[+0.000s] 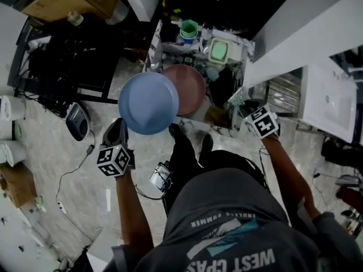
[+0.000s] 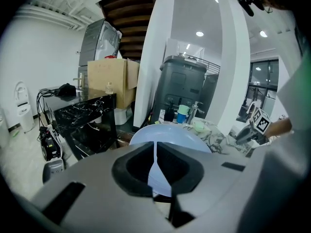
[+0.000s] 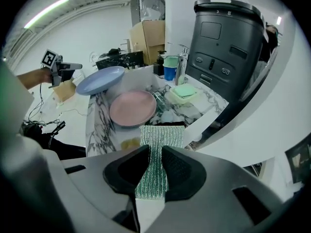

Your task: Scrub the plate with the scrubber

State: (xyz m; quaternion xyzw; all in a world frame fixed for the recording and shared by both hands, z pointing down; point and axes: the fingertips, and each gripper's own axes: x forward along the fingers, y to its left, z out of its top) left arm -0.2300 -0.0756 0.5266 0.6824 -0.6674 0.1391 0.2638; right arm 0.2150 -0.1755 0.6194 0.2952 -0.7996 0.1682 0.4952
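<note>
the pale blue round plate is clamped by its rim between the jaws of the left gripper, spreading out beyond their tips. the green glittery mesh scrubber is pinched mid-length between the jaws of the right gripper, its wider end past the tips.

Counter full w/ pink plate, cups

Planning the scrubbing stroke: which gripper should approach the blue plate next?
Probably the right gripper: its jaws pinch the green scrubber, while the left gripper holds the blue plate by its rim.
</note>
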